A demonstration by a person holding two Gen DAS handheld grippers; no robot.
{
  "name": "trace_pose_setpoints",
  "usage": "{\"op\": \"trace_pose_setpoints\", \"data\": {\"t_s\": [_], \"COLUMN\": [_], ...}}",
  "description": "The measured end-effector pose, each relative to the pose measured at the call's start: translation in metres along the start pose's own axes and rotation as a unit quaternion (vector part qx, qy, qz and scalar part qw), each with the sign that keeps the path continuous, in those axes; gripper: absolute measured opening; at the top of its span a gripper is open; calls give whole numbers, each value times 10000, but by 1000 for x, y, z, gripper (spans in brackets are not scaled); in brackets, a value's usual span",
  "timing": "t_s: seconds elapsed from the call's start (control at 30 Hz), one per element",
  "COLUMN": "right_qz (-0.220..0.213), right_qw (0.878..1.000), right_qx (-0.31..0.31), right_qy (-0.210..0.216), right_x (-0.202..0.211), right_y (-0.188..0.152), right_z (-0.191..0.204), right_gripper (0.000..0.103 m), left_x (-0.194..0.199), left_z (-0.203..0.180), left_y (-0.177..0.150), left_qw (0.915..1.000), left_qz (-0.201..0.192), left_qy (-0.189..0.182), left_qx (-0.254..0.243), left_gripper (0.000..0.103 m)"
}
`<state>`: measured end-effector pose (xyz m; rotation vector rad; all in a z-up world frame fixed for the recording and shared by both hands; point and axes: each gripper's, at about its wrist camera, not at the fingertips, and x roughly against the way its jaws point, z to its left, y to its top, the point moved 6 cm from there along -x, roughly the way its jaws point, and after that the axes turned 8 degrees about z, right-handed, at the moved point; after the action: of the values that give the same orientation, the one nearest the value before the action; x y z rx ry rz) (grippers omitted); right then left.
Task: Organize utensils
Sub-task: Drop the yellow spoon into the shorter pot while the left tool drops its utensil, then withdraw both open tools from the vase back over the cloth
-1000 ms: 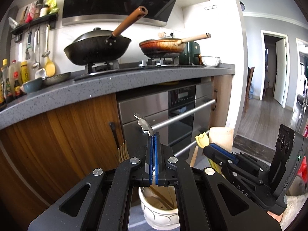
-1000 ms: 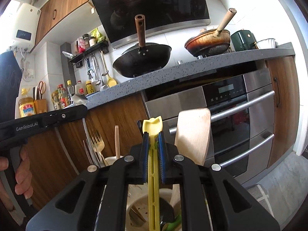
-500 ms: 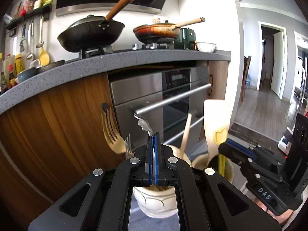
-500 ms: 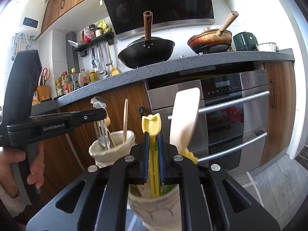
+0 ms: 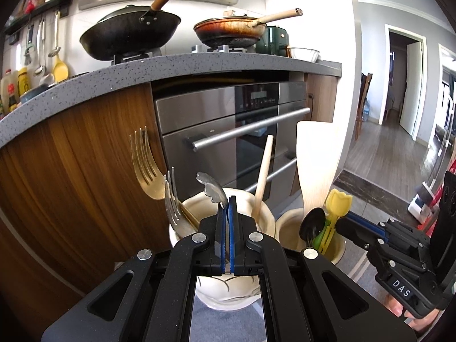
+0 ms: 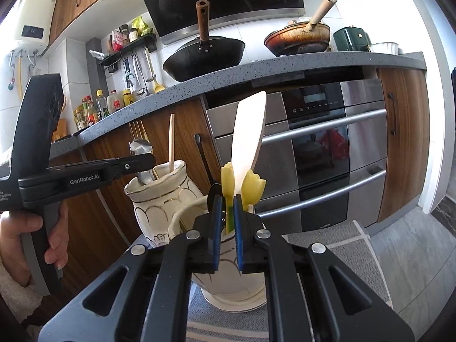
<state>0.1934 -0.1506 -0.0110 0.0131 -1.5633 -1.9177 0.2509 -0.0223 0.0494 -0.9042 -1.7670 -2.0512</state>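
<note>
Wood-fronted cabinets and a steel oven [image 6: 327, 154] are filling the space ahead of me, under a speckled grey counter [image 5: 171, 65] carrying two pans, and both cream ceramic jars are standing on a grey striped mat [image 6: 336, 245] with open floor off to the right. My left gripper [image 5: 227, 202] is pinching its blue pads tight on a flat silver handle [image 5: 212, 189] with a scalloped end, right over the left jar [image 5: 228, 296], whose mouth is already crowded by a gold fork [image 5: 145, 168], a silver fork [image 5: 172, 199] and a wooden stick [image 5: 263, 176]. My right gripper [image 6: 227, 202] is nipping a thin yellow-green stem topped with a yellow tulip shape [image 6: 228, 178] above the right jar [image 6: 228, 285], which is glossy with gold line work; a pale wooden spatula [image 6: 248, 134], a second tulip [image 6: 253, 185] and a black spoon [image 5: 312, 223] are leaving little room inside. "GenRobot.AI" is showing on the left tool's side, "DAS" on the right one's.
</note>
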Motion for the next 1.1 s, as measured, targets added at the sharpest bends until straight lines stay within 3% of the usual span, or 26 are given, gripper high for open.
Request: {"op": "trace_pose_setpoints", "data": {"t_s": [0.13, 0.2, 0.27, 0.33, 0.43, 0.57, 0.6, 0.63, 0.73, 0.83, 0.9, 1.1], "right_qz": [9, 16, 16, 19, 38, 97, 147, 183, 261, 371, 439, 603], "right_qw": [10000, 10000, 10000, 10000, 9999, 9999, 9998, 9997, 9995, 9992, 9989, 9981], "right_qx": [-3, -28, -50, -70, -86, -129, -143, -153, -163, -131, -44, 97], "right_qy": [-7, -2, -9, -25, -45, -56, -48, -56, -68, -71, -138, -93], "right_x": [5, 8, 11, 14, 20, 28, 29, 31, 36, 43, 48, 59], "right_y": [2, 2, 1, 1, 0, -2, -2, -3, -6, -9, -12, -25], "right_z": [1, 2, 2, 2, 3, 2, 1, 2, 1, 2, 4, 15], "right_gripper": [9, 14, 23, 25, 29, 53, 58, 60, 69, 82, 89, 94], "left_x": [-1, -1, -1, 0, 4, 15, 18, 23, 35, 51, 61, 78], "left_z": [0, -2, -2, -3, -5, -6, -6, -6, -4, 3, 8, 26], "left_y": [0, 0, 0, 0, -3, -5, -6, -6, -11, -17, -23, -44], "left_qw": [10000, 9999, 9999, 9999, 9999, 9999, 9999, 9999, 9998, 9994, 9991, 9988], "left_qz": [68, 95, 105, 97, 85, 3, -33, -78, -138, -258, -270, -100], "left_qy": [-23, -22, -32, -58, -46, -68, -72, -68, -30, 33, -12, 100], "left_qx": [26, 31, 41, 62, 72, 99, 96, 96, 108, 221, 316, 470], "left_gripper": [2, 3, 11, 25, 36, 40, 47, 54, 57, 79, 79, 79]}}
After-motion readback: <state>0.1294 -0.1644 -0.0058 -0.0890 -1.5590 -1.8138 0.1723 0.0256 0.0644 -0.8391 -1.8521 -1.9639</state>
